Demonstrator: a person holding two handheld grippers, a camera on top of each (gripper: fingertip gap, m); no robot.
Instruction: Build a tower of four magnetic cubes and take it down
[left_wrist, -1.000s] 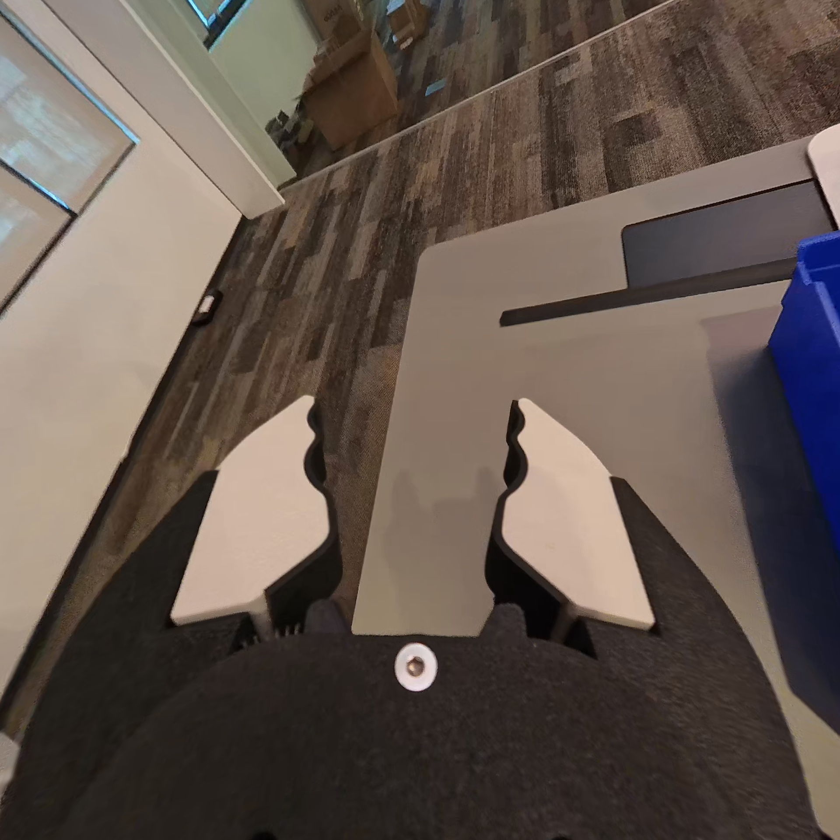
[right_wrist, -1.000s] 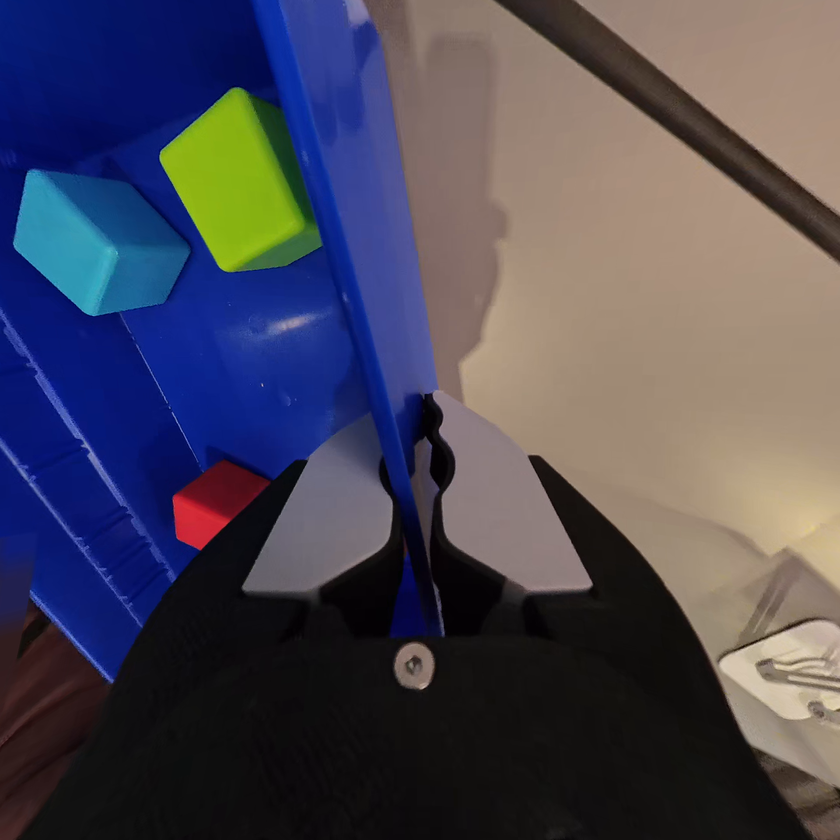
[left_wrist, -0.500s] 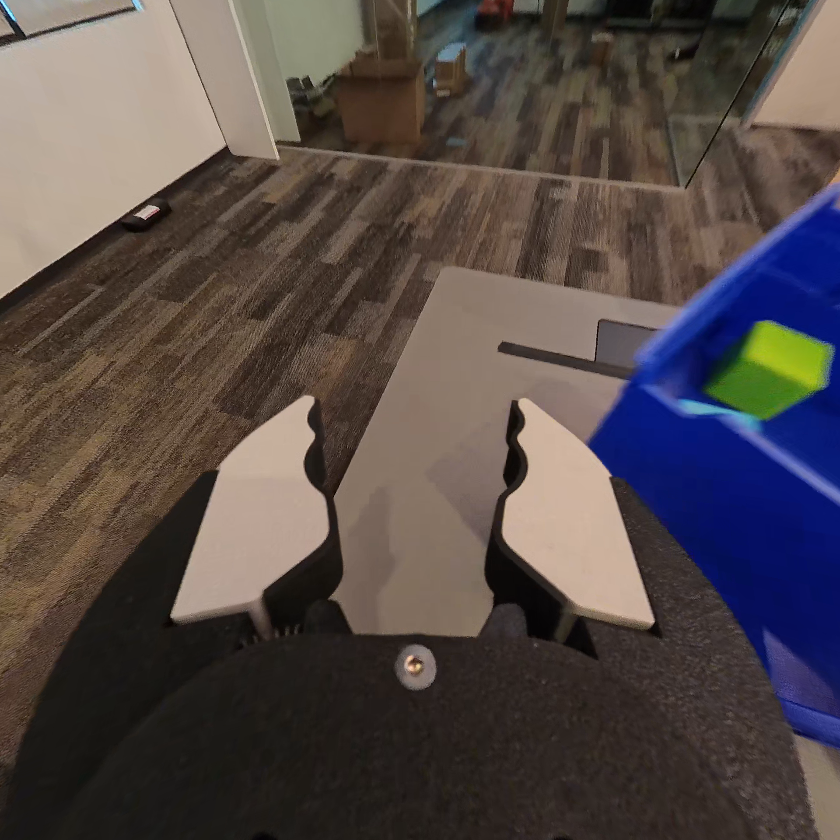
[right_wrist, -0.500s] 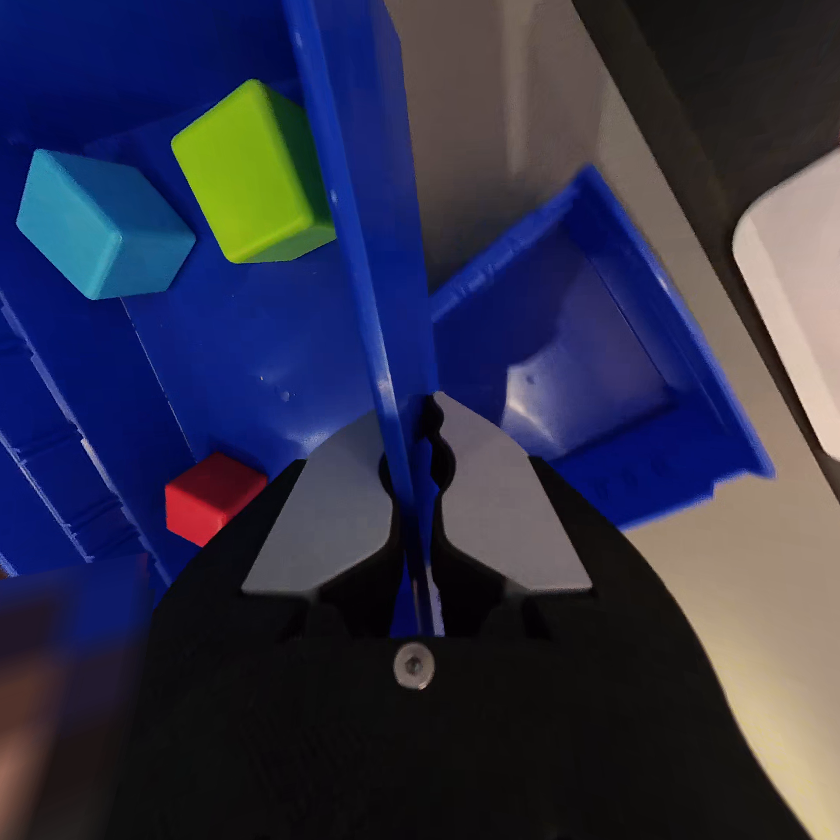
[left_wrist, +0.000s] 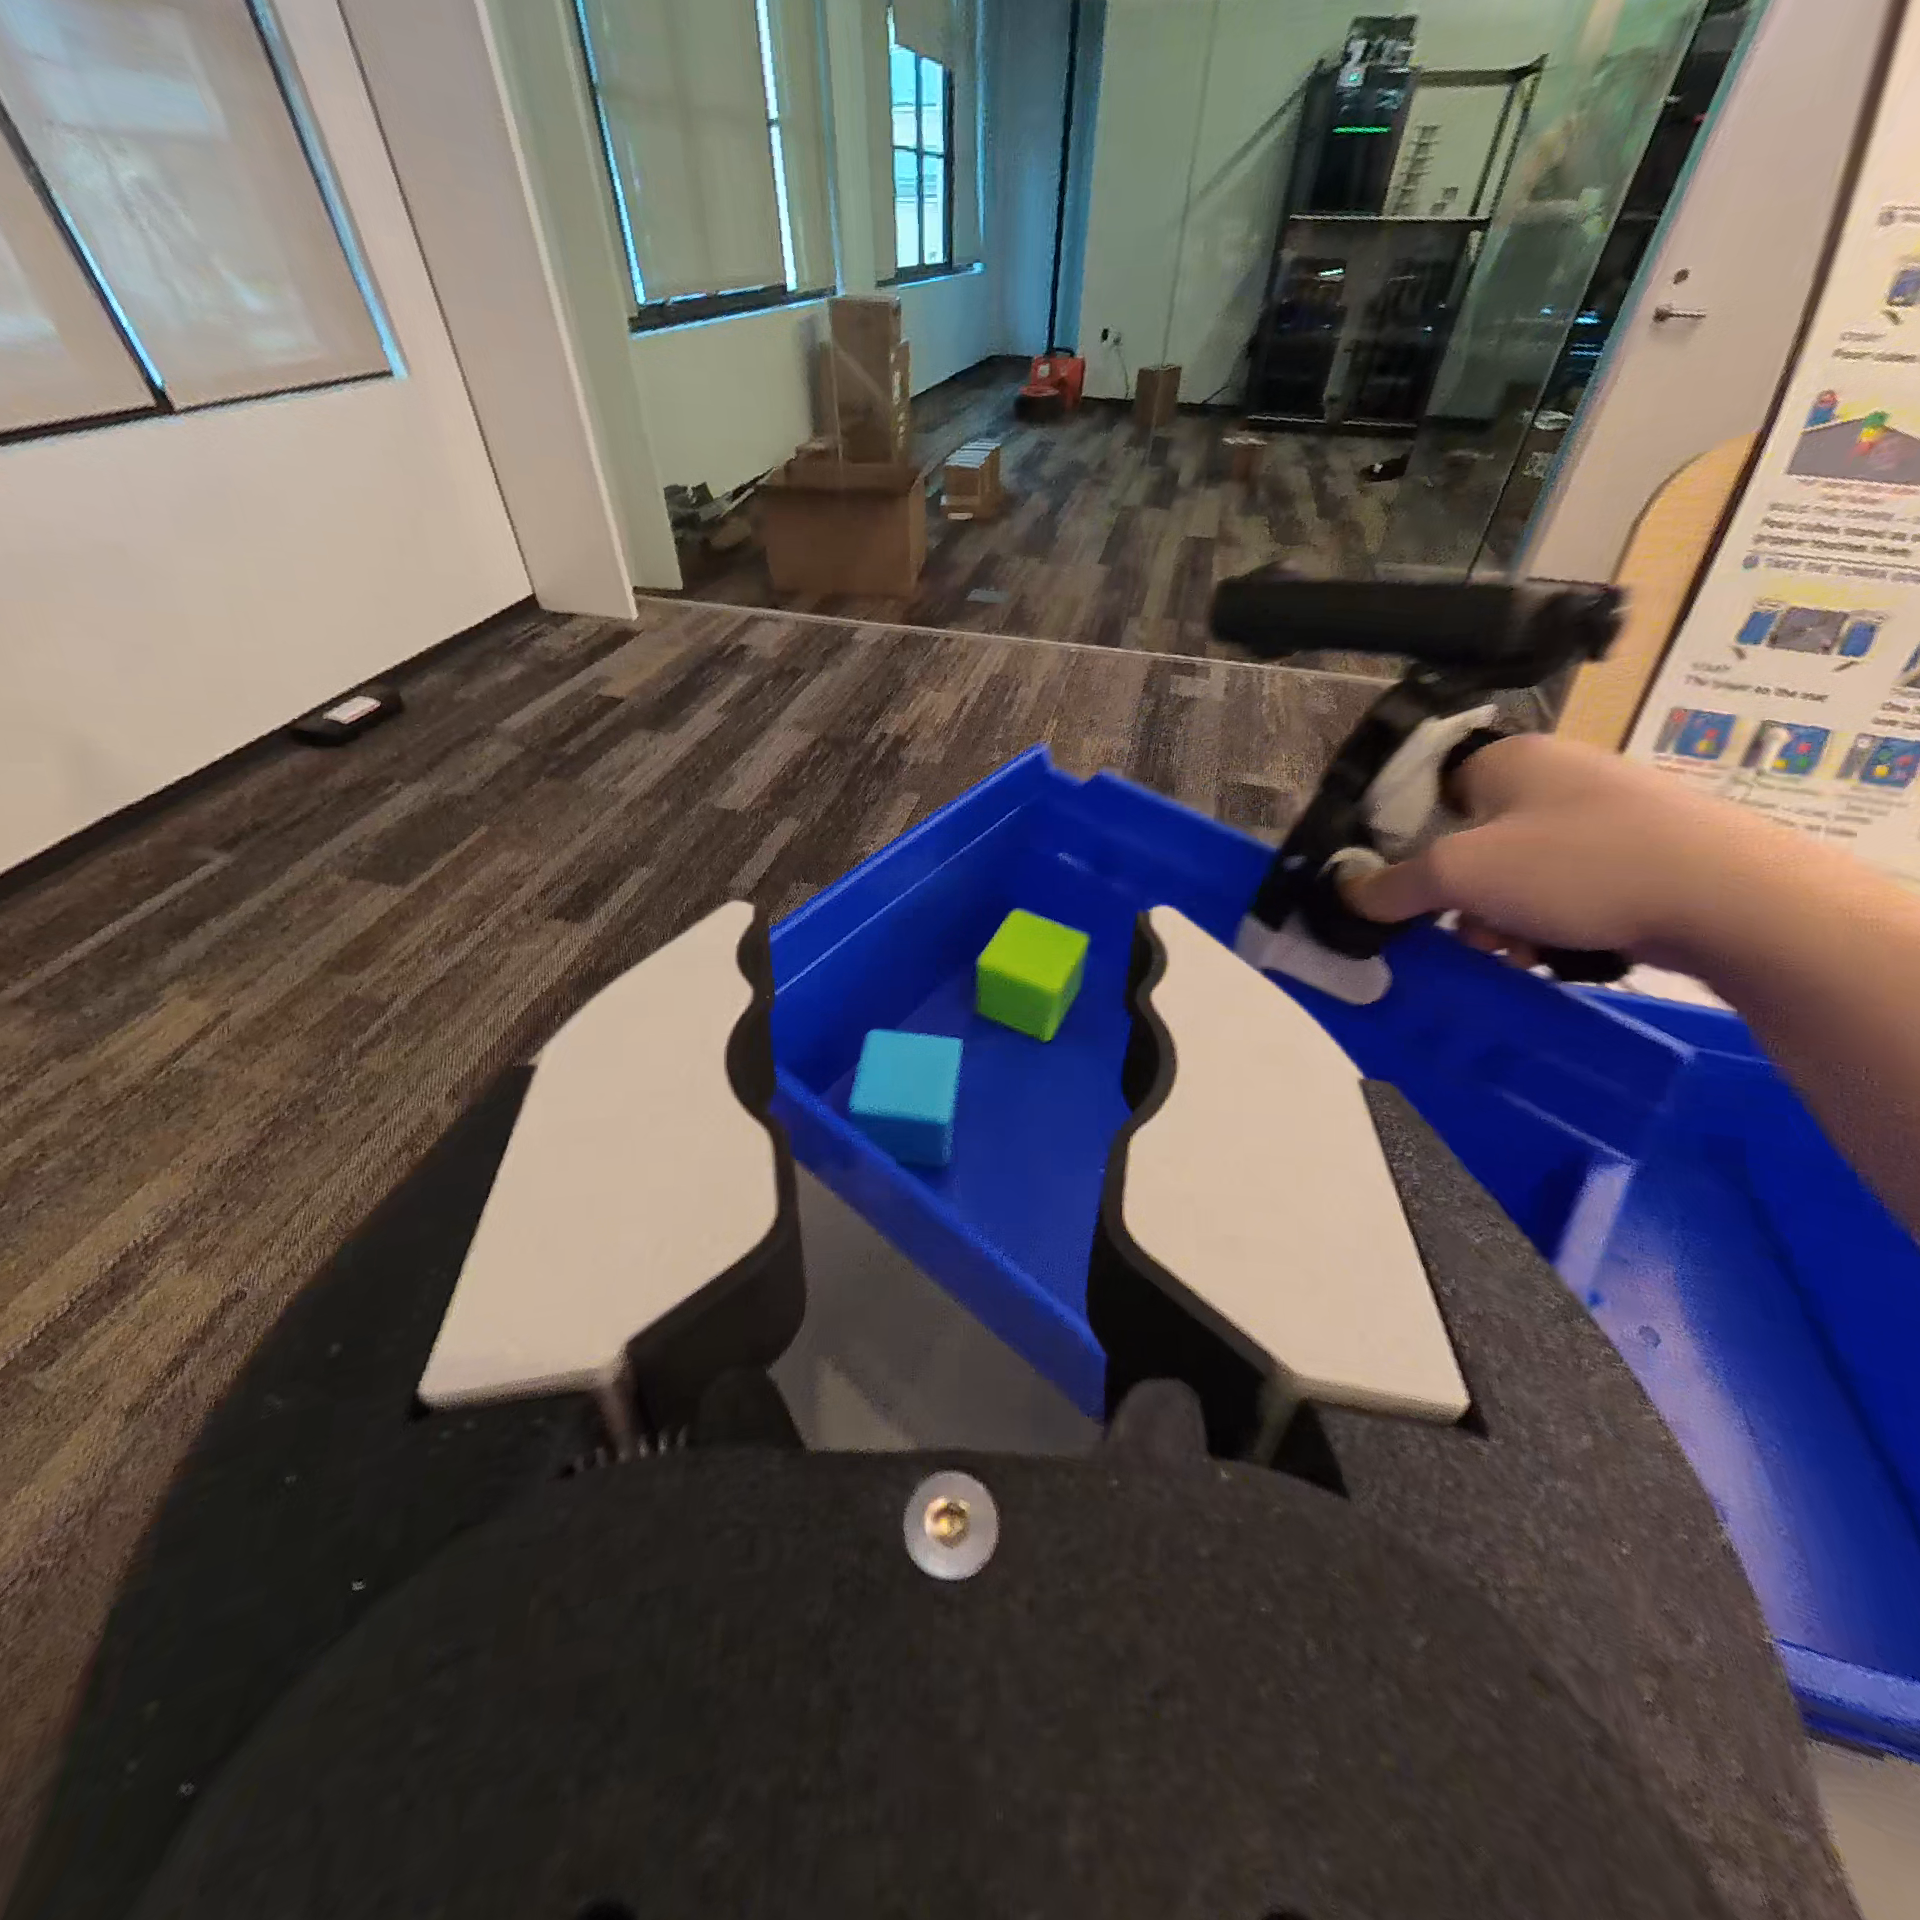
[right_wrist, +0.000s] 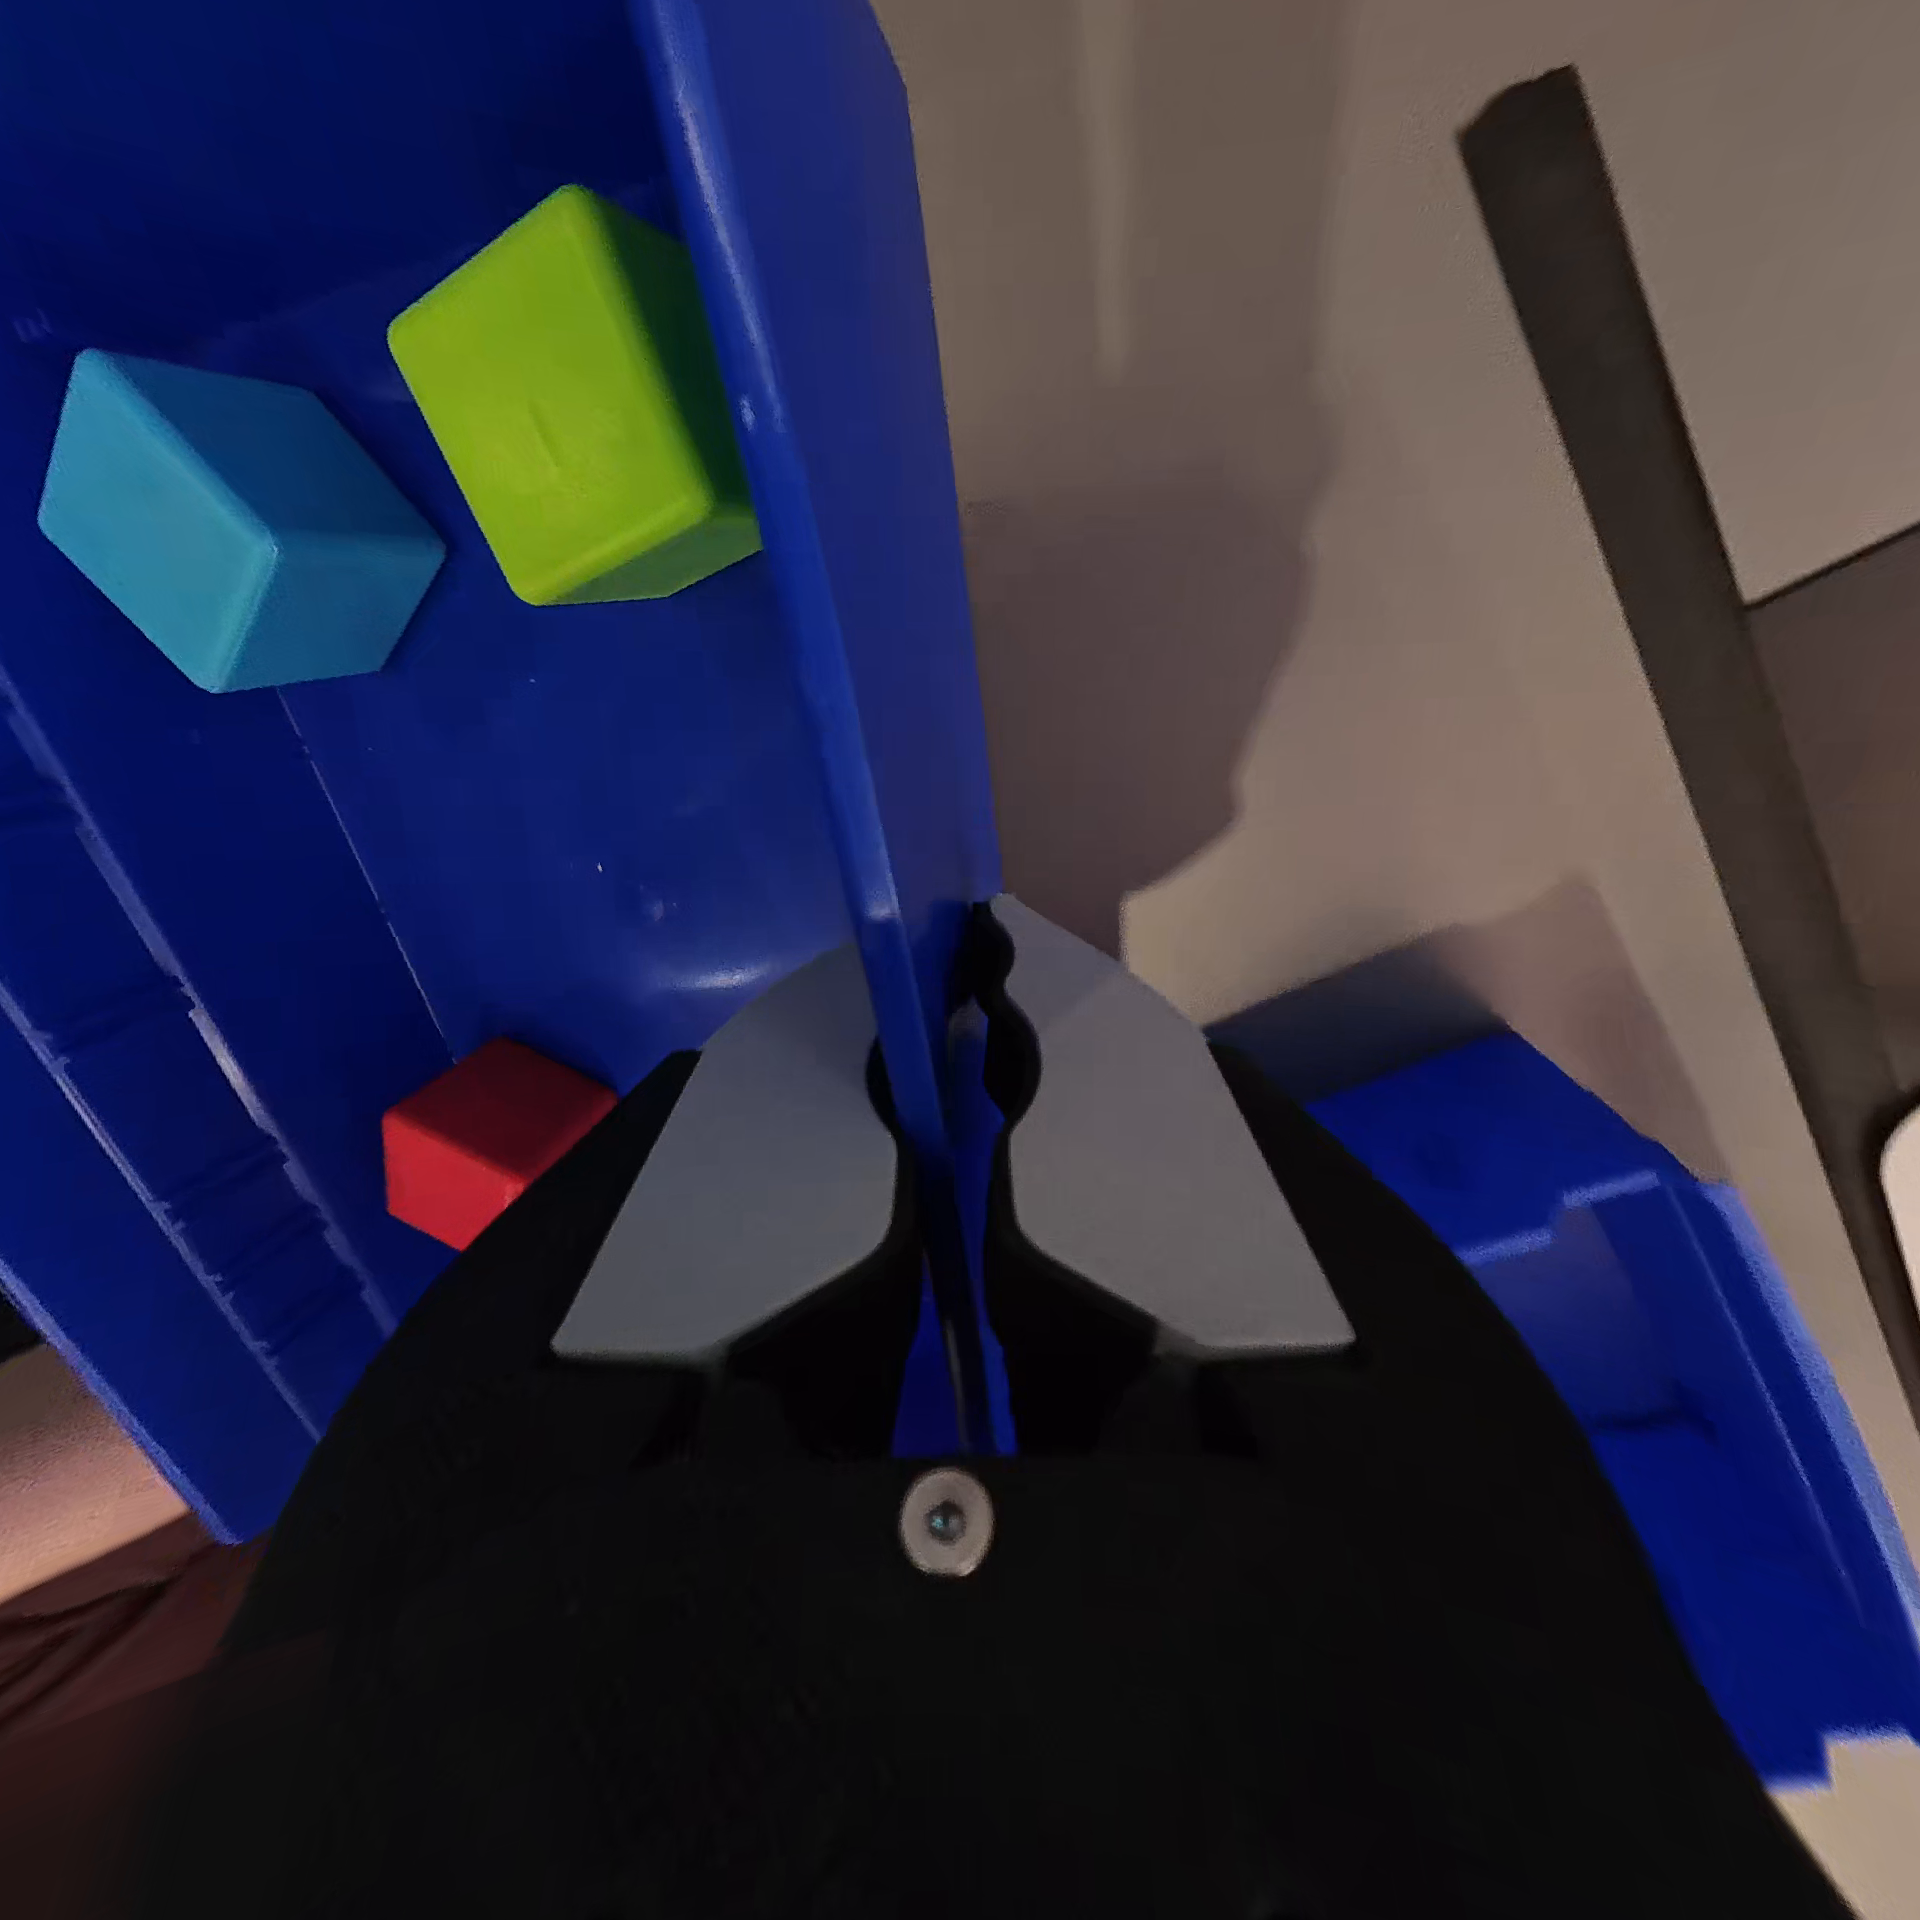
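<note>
- While the left gripper (left_wrist: 940, 1039) gaped wide and empty, the bin (left_wrist: 966, 1247) sat between its jaws, green cube (left_wrist: 1031, 971) and teal cube (left_wrist: 906, 1093) inside.
- In the right view, the right gripper (right_wrist: 940, 997) pinched the bin's wall (right_wrist: 831, 623); the cubes and a red cube (right_wrist: 478, 1132) lay left of it.
- Likely step: positioning the bin; next, release and pick a cube.

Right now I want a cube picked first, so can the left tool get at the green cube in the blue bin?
Probably yes. The left tool is open and empty, and the green cube lies uncovered in the blue bin. The right tool only clamps the bin's wall.
</note>
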